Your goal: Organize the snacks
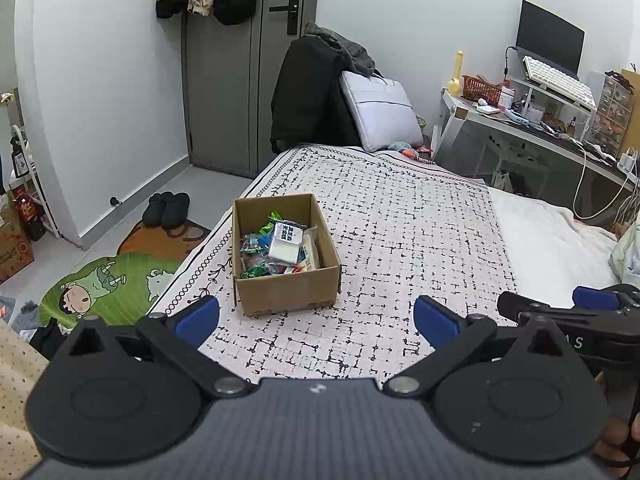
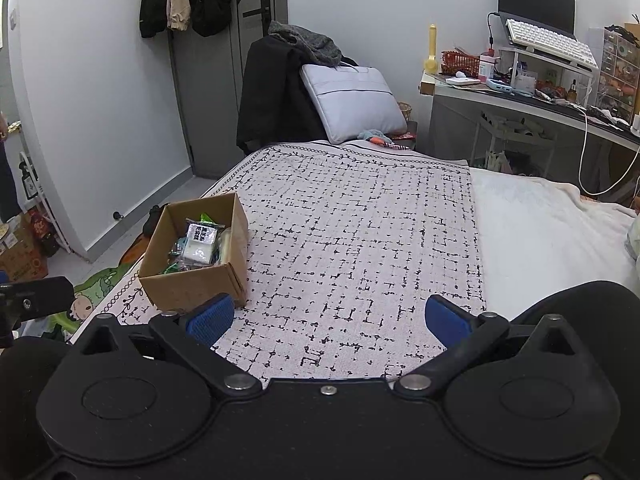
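Note:
An open cardboard box (image 1: 286,294) (image 2: 192,284) sits on the patterned bed cover near the bed's left edge. Inside lie several wrapped snacks (image 1: 280,246) (image 2: 200,242), with a white packet on top. My left gripper (image 1: 316,320) is open and empty, hovering just in front of the box. My right gripper (image 2: 328,320) is open and empty too, its left pad close to the box's near right corner. The right gripper (image 1: 592,320) also shows at the right edge of the left wrist view.
The black-and-white bed cover (image 2: 360,232) stretches ahead, with a white blanket (image 2: 552,240) to the right. A grey cushion (image 2: 352,100) and a dark coat on a chair stand at the far end. A cluttered desk (image 2: 540,96) is at right; slippers (image 1: 166,210) and mats lie on the floor at left.

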{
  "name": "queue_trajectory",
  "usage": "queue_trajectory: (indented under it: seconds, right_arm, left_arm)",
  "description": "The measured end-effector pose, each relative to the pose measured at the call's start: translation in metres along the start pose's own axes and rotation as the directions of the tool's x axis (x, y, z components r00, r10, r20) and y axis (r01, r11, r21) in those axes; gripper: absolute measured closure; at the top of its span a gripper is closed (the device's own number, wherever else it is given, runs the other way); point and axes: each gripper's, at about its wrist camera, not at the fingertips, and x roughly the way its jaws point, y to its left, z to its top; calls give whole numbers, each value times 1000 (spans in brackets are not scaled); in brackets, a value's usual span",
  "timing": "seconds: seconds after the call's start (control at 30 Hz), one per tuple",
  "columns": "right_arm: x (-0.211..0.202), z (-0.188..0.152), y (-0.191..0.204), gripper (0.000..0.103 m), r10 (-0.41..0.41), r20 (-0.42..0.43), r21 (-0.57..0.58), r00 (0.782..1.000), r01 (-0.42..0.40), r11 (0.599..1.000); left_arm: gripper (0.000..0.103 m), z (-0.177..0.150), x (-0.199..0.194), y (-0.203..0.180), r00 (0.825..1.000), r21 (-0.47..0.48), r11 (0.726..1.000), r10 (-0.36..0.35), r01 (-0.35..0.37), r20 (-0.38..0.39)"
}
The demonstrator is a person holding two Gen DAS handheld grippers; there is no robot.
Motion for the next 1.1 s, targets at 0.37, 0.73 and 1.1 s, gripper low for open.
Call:
queue_trajectory:
  seconds: [0.37,0.73,1.1]
  right_arm:
    - [0,-1,0,0,-1,0,3,1000,1,1000]
    - [-1,1,2,0,10,8,0,1000,-10,1000]
    - [-2,-1,2,0,4,15,-3,1000,-4,1000]
  left_arm:
    - [0,0,0,1,1000,-5,1000,4,-4,2]
    - [0,-3,-1,3,1000,-8,1000,10,-10,2]
    - [0,-3,-3,5,1000,-8,1000,9,-8,6]
